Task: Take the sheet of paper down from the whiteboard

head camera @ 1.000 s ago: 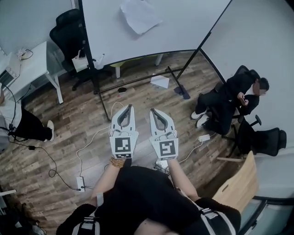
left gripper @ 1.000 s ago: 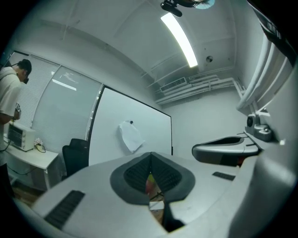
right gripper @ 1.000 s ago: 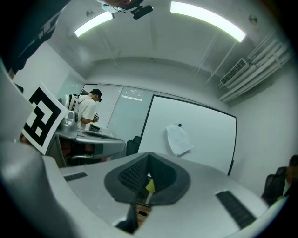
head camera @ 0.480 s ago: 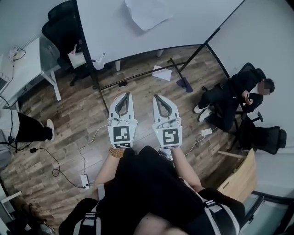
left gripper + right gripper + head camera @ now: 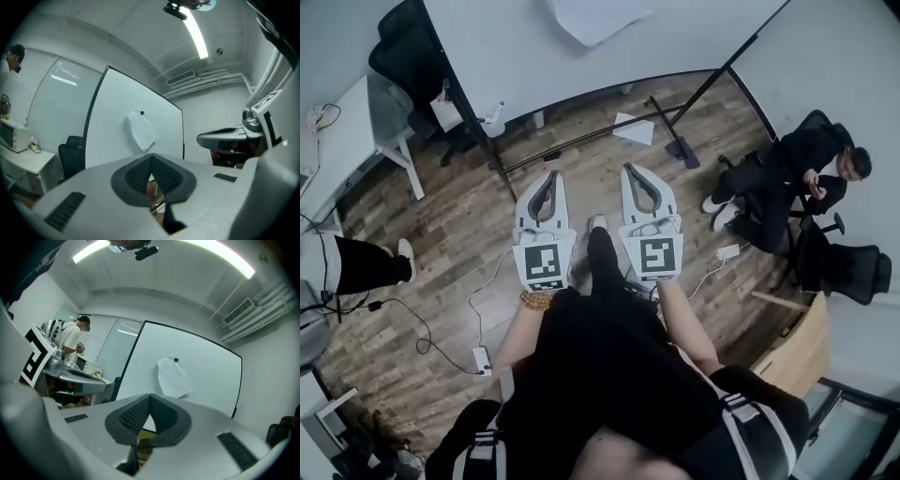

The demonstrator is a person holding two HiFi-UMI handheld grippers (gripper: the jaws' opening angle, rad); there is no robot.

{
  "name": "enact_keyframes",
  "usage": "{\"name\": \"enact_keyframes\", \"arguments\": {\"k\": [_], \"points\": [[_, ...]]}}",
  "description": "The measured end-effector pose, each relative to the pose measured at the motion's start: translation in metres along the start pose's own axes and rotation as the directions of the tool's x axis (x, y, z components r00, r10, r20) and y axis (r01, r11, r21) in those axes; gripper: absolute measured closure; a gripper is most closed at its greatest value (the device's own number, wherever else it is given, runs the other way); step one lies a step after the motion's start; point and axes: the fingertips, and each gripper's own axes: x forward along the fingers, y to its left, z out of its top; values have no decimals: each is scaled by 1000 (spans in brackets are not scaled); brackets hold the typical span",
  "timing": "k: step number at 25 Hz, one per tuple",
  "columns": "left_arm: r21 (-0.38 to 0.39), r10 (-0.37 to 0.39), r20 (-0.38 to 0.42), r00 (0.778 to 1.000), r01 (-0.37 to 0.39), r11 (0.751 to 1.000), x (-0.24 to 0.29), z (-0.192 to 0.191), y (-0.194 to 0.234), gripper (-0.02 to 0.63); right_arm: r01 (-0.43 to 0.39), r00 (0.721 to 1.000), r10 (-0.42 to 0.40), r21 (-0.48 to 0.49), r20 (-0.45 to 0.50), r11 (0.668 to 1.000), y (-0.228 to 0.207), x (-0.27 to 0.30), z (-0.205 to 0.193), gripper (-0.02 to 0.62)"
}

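Sheet of paper [image 5: 595,17] hangs on the whiteboard [image 5: 516,66] at top centre of the head view, its upper part cut off by the frame edge. In the left gripper view it sits mid-frame, tilted and a bit crumpled, w/ a blue magnet [image 5: 142,113] pinning its top.

Left gripper [image 5: 550,174] and right gripper [image 5: 634,170] are side by side in the centre of the head view. Both point toward the board and are well apart from it and the sheet. Left jaws are pressed together at the tips, nothing btwn them. Right jaws are the same: tips touching, empty.

A 2nd sheet [image 5: 635,128] lies on the wood floor [image 5: 441,272] near the foot of the board stand, upper centre-right. A seated person in black [image 5: 787,178] is at the right edge. White desk [image 5: 347,141] is upper left. A power strip [image 5: 483,358] w/ cable lies lower left.
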Motion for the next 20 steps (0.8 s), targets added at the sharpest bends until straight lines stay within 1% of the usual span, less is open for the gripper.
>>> {"name": "enact_keyframes", "arguments": {"k": [2, 5, 9, 13, 16, 20], "points": [[18, 10, -6, 1000, -10, 1000, 9, -1, 4, 595, -3, 1000, 3, -3, 20, 1000, -8, 13, -2, 597], [50, 41, -16, 999, -40, 998, 26, 0, 14, 595, -39, 998, 39, 2, 47, 999, -15, 38, -5, 598], [80, 73, -26, 997, -71, 994, 64, 2, 17, 595, -82, 995, 80, 32, 59, 996, -37, 74, -14, 597], [104, 113, -22, 993, -110, 988, 103, 12, 25, 595, -115, 990, 112, 38, 81, 993, -62, 110, -16, 597], [115, 148, -13, 989, -146, 983, 130, 19, 32, 595, -144, 983, 141, 17, 113, 989, -80, 135, -12, 598], [136, 200, -6, 980, -197, 971, 165, 27, 41, 595, -199, 971, 201, -25, 130, 980, -101, 168, -10, 597]]}}
